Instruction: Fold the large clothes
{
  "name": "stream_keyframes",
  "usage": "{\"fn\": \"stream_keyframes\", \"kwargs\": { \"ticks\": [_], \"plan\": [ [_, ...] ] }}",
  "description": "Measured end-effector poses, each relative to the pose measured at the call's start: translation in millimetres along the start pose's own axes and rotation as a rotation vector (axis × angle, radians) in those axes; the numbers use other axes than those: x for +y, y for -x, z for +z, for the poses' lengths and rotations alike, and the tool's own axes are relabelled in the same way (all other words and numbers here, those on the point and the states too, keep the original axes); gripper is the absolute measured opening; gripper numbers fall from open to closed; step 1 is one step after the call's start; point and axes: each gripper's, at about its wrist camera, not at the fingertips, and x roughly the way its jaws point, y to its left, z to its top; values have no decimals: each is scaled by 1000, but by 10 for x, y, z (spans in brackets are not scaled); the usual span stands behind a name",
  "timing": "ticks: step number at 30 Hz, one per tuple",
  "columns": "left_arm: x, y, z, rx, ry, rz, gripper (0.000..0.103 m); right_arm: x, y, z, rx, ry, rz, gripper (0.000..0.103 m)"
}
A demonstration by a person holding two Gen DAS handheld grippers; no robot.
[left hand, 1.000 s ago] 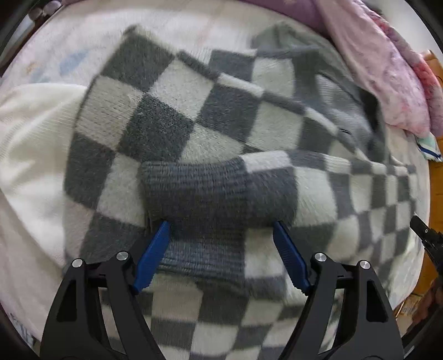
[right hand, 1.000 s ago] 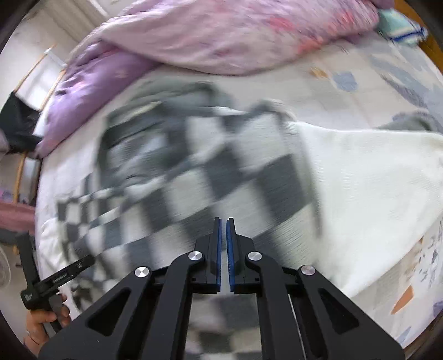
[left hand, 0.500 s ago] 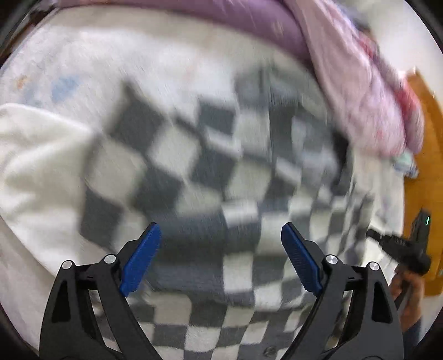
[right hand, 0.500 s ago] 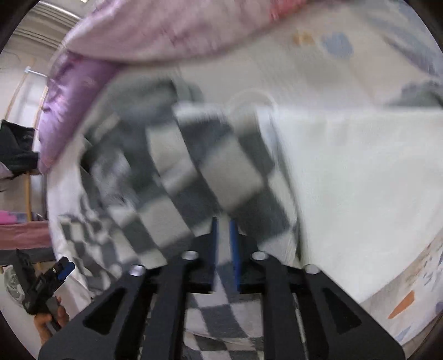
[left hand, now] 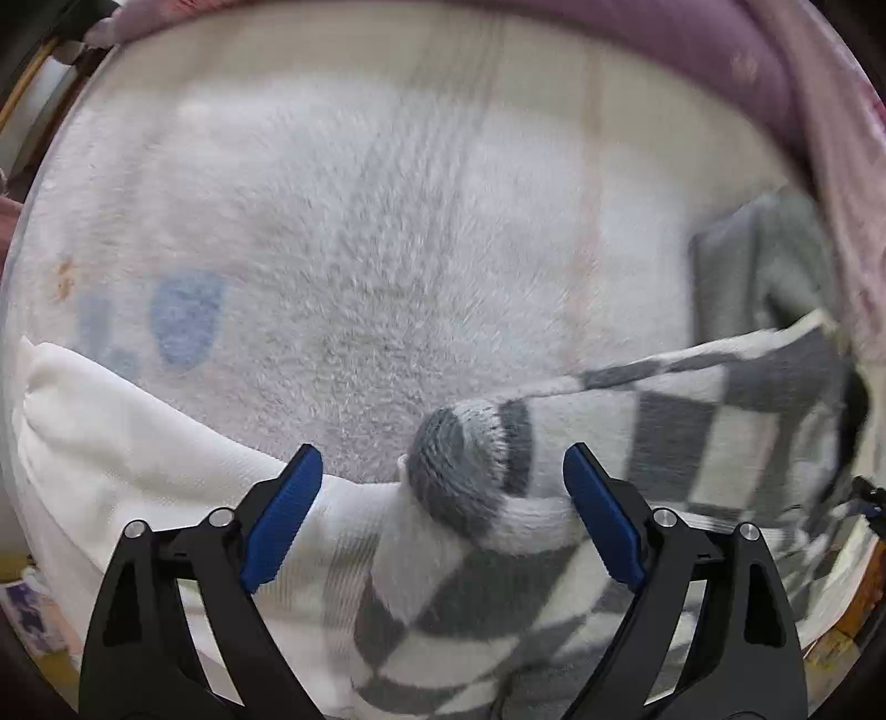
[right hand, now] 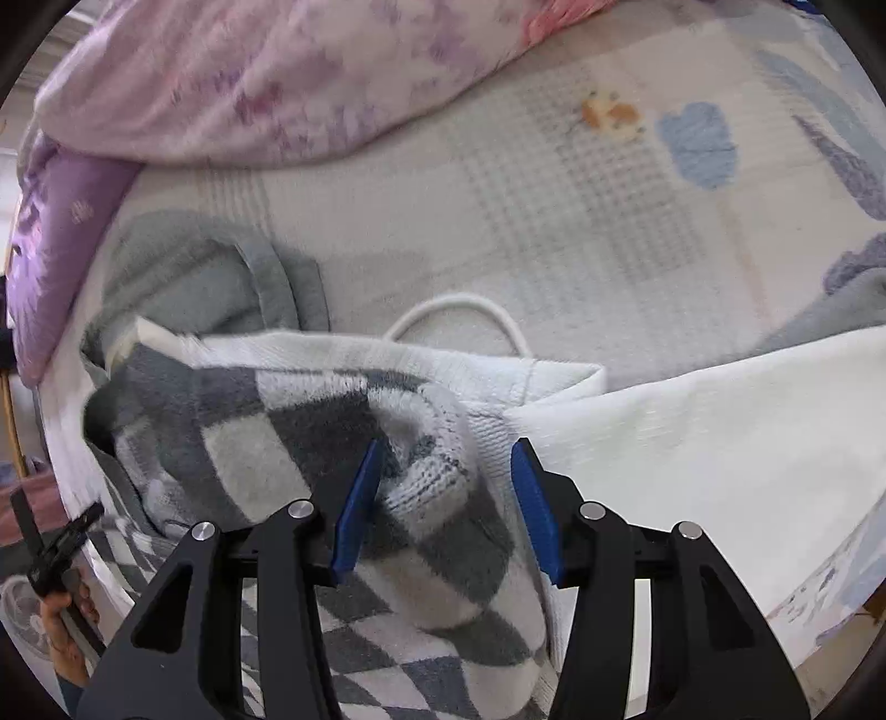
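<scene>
From the left wrist, the left hand-held gripper [left hand: 443, 518] stands wide open with nothing clamped, its blue pads to either side of a rolled grey edge of the grey-and-white checked knitted sweater [left hand: 637, 443]. The sweater lies bunched on the bed, whose pale fleecy bedsheet with faint blue and orange prints [left hand: 360, 232] fills the view beyond it. Left of the sweater, touching it, spreads a white ribbed knit garment [left hand: 127, 443]; behind the sweater a plain grey garment [left hand: 758, 266] meets a purple-pink quilt [left hand: 692, 50] along the far edge. From the right wrist, the right hand-held gripper [right hand: 448, 507] is partly open, gripping nothing, its pads straddling a fold of the sweater [right hand: 277, 443]. The white garment [right hand: 720, 443] lies right of the sweater, the grey garment [right hand: 205, 277] behind it, the floral quilt [right hand: 277, 77] farther back on the sheet [right hand: 554, 194].
</scene>
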Motion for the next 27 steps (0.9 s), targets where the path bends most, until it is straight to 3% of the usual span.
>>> {"fn": "stream_keyframes", "kwargs": {
  "ticks": [1,2,3,4,6,10,15,19,24,27],
  "plan": [
    [-6,-35,11,9,-9,18,78,6,-52,7,15,4,-6,46],
    [-12,-40,17,5,-13,11,67,10,-82,9,18,8,-8,44],
    [-26,-29,18,2,-19,3,56,18,-108,15,21,14,-5,31],
    [-75,8,13,-5,-44,-24,33,23,-113,10,12,17,-3,22],
    [-183,117,-40,-46,-109,17,24,49,-63,-33,-23,42,-17,19],
    [-194,363,-193,-120,-136,11,21,75,173,-223,-110,76,-12,17],
    [-114,953,-589,-250,-158,-47,20,26,617,-588,-218,109,72,17],
    [-177,1406,-1036,-327,-148,-98,20,-27,997,-973,-284,141,152,16],
    [-212,1726,-1606,-384,-130,-69,20,-63,1361,-1456,-314,182,235,16],
    [-45,1840,-2092,-393,-58,-65,19,-204,1568,-1766,-309,200,275,16]
  ]
}}
